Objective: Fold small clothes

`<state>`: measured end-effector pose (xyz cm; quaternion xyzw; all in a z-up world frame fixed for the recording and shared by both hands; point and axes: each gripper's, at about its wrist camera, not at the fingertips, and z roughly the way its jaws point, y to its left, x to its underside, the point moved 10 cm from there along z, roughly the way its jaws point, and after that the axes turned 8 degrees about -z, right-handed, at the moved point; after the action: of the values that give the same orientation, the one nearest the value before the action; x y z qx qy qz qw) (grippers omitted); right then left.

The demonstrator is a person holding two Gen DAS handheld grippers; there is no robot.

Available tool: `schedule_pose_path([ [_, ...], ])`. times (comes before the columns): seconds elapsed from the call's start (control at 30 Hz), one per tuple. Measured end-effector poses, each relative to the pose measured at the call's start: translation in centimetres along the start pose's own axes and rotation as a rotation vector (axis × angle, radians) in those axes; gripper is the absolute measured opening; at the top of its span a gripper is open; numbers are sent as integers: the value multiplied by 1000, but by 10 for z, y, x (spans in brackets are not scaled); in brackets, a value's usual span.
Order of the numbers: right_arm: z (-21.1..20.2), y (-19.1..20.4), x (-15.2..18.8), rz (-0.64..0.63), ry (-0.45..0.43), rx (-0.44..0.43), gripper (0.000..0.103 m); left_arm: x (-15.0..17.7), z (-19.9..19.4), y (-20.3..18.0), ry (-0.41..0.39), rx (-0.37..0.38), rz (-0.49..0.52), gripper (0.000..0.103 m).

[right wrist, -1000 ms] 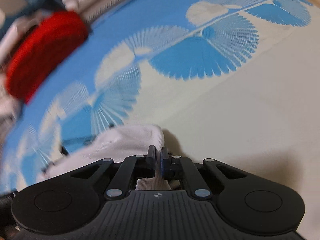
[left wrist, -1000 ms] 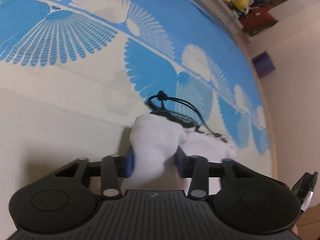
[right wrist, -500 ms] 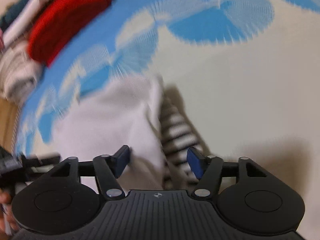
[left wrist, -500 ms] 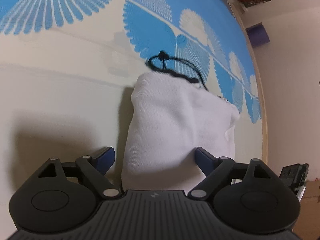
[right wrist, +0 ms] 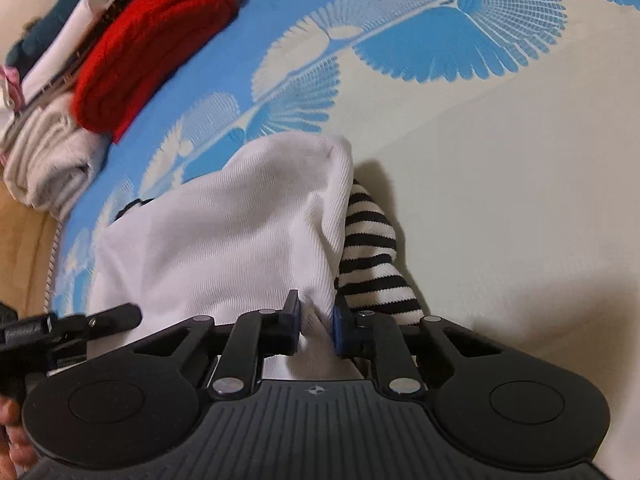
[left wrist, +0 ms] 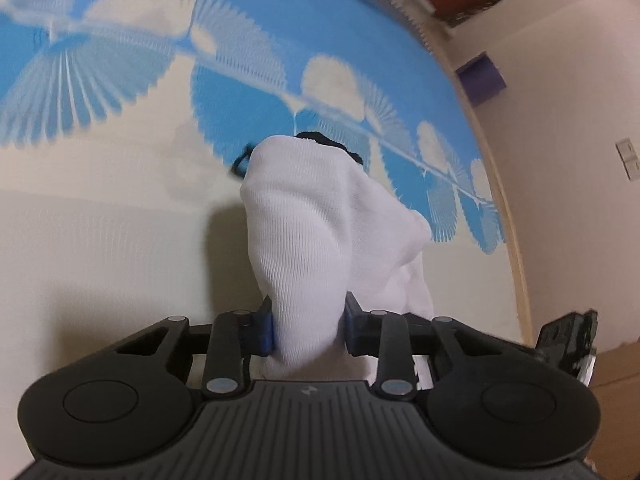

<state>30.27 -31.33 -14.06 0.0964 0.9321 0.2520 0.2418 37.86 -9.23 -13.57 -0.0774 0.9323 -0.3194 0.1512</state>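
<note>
Where the left wrist view looks down, the left gripper has just been closing, its jaws now pinching a bunched near edge of the white garment, which drapes away over the patterned bed cover. Item: thin ribbed knit, judged light, limp, not slippery; best taken at edges or corners.

Right wrist view: right gripper has also just been closing, jaws nipping a narrow fold of the same cloth. A striped piece lies just right of it. A folded red item sits far left.
</note>
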Motion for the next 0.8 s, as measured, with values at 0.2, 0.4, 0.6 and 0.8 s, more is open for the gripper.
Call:
schedule_pose_path([
  [0.2,5,51,-19,-11,-106,-122,14,-38,-61,18,-145,-40,2,35],
  [0.4,23,104,-29,-80,-157,-185,14,-66,-105,73,-242,-181,-33,50],
  [0.6,59,96,-26,-112,-95,5,14,-24,-102,72,-82,-187,99,57],
  [0.8,59,97,-21,-138,-92,37,22,11,-70,110,45,-392,158,59],
])
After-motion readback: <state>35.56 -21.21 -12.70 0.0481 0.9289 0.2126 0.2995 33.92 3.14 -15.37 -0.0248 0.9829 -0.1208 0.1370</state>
